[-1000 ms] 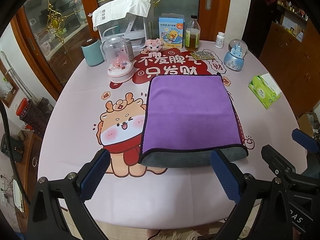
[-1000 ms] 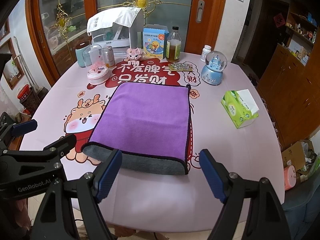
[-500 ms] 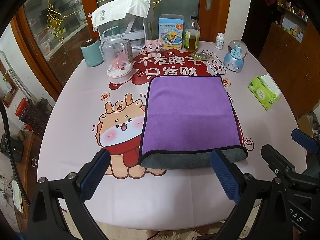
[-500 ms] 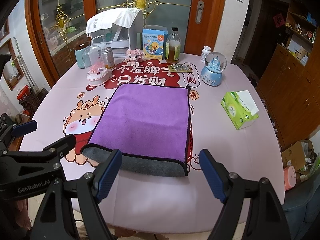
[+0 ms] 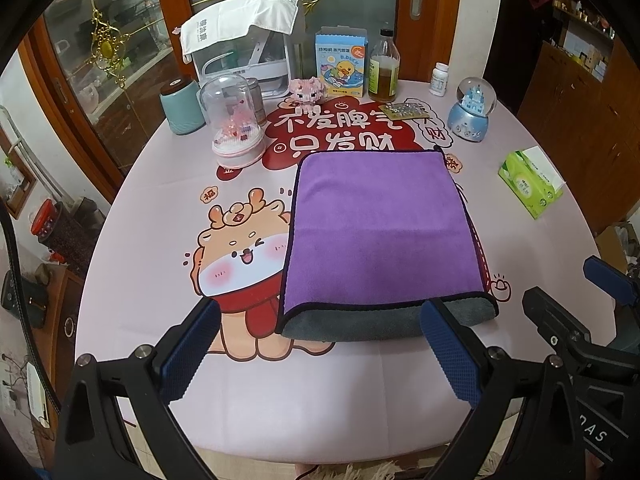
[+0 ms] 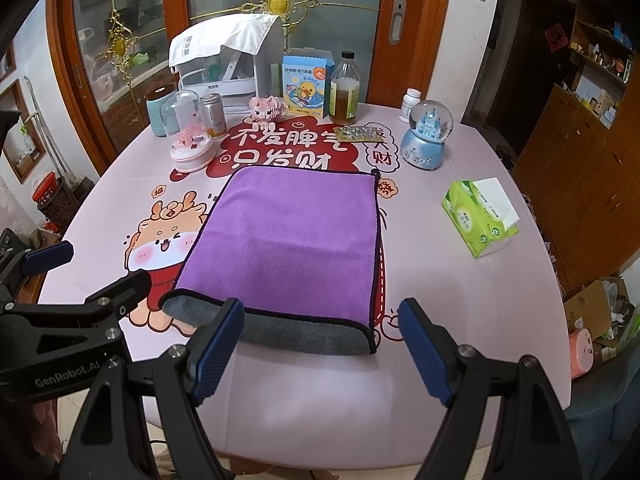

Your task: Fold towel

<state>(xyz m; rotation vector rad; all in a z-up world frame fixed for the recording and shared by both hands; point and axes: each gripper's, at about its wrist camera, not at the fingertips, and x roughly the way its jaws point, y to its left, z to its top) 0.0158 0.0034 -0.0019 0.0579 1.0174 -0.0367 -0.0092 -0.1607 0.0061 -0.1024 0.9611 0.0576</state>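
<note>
Towel (image 5: 380, 232) lying flat mid-surface, already folded once by the look of it: purple face up, black piping round edges, grey underlayer rolling out along near edge as a soft fold, small hang loop at far right corner. Looks roughly halfway; prob. one more fold left (side to side, or near edge to far) plus squaring up, tho could count as done if a single fold is all that's wanted. Left tool (image 5: 320, 354) spread wide, nothing between the blue pads, hovering just short of near edge, left pad over the cartoon print, right pad overlapping towel's near right part in view. Right tool (image 6: 322, 350) also spread wide, empty, hovering in front of near right corner; contact w/ cloth not evident for either. Surface (image 6: 460, 280) covered w/ pink cloth, cartoon deer and big red Chinese characters, approx. "不发脾气 只发财", smaller "财" and "福" badges. Writing elsewhere: "GenRobot.AI" on left tool body seen from right view, "…AS" fragment on right tool body in left view; blue box (image 6: 306, 88) w/ duck, "B.DUCK" legible, Chinese line above too small; white cover (image 5: 240, 20) w/ Chinese logo, unreadable; green tissue pack (image 6: 480, 218) print too small.
</note>
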